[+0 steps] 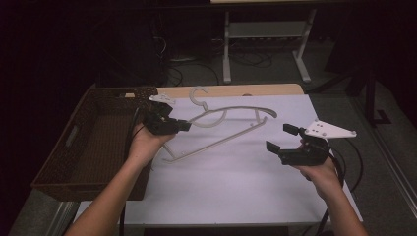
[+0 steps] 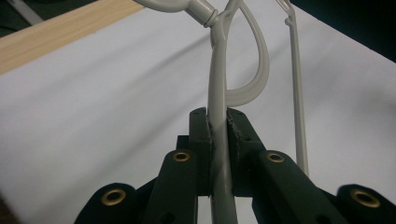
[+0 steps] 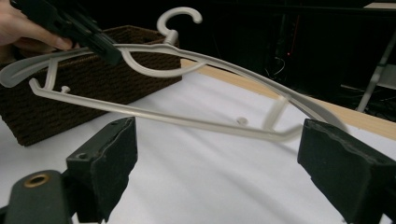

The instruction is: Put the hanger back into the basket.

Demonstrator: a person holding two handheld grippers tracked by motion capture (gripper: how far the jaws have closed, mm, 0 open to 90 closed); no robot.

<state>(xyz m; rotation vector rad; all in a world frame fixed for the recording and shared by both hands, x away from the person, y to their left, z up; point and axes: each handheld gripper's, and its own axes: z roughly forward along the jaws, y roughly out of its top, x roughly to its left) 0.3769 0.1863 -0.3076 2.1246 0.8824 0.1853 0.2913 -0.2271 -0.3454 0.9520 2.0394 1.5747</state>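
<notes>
Looking from the high view, left gripper (image 1: 184, 126) clamps the hanger (image 1: 231, 132) over the white table (image 1: 236, 187); left gripper view: thin stiff arm pinched (light, slick plastic); right gripper view: right gripper (image 3: 217, 163) gapes empty, bottom bar nearest

Bare forearms, black grippers with brass-ringed screw holes, grey three-cornered plates (image 1: 328, 130), trailing black cables (image 1: 355, 156).

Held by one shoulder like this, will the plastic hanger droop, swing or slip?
The hanger looks stiff: its thin bars keep their shape though the left gripper clamps only one shoulder. Gripped off-centre, it will probably pivot or swing. The smooth plastic may slide between the pads.
</notes>
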